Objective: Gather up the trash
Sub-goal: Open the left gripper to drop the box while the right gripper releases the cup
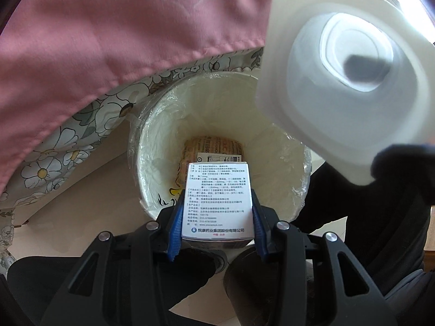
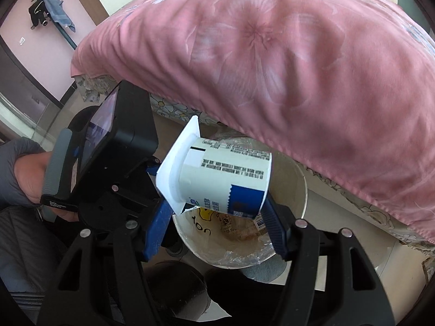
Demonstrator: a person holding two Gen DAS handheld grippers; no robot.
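Left gripper (image 1: 216, 214) clamps light medicine box (image 1: 217, 198); right gripper (image 2: 217, 214) clamps thin yogurt cup (image 2: 217, 176). Both crushable: you keep squeeze gentle over bin (image 1: 288, 212).

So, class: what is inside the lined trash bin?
In the trash bin, printed paper packaging lies at the bottom, over a clear liner. The medicine box held above hides part of the floor, so anything beneath stays unseen.
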